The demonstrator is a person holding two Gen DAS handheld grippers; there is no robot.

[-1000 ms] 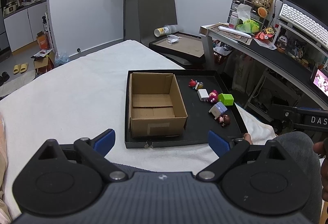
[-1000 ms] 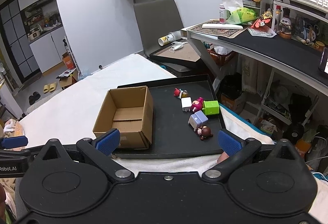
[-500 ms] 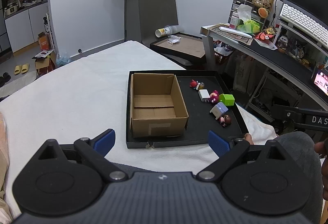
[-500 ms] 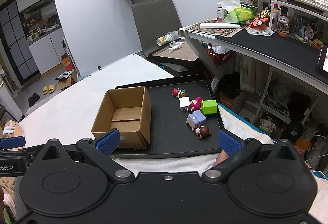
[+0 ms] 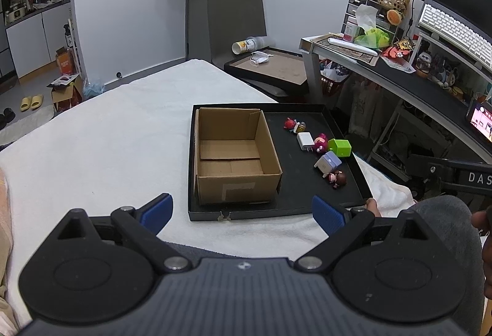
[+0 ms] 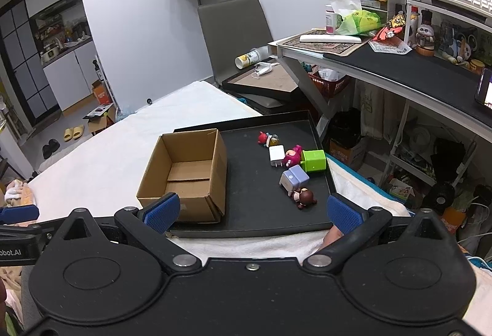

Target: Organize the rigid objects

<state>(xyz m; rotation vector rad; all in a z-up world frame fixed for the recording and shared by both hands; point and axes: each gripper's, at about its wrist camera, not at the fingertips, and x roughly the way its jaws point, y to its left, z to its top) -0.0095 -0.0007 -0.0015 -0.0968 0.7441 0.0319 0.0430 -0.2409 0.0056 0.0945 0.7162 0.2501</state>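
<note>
Since a second ago the right gripper (image 6: 251, 212) has crept forward a little: tray (image 6: 255, 226) and box (image 6: 187, 170) sit slightly larger and lower in its view. The left gripper (image 5: 242, 210) has barely shifted.

Both grippers hang over the white bedcover (image 5: 107, 136) with fingers spread wide and nothing between them. Ahead of the left gripper, just past its fingertips, lies the black tray (image 5: 276, 208). The open box (image 5: 235, 156) stands in the tray's left half, straight ahead of that gripper. From the right gripper the box is ahead and left, partly behind its left finger (image 6: 162, 214).

The toys lie in a loose row on the tray's right half, ahead of the right gripper: a red figure (image 6: 262, 137) farthest, then a white charger (image 6: 276, 154), a pink figure (image 6: 291, 158) touching a green cube (image 6: 313, 160), a lilac block (image 6: 293, 178), and nearest a brown-haired doll (image 6: 303, 197) beside it.
</note>
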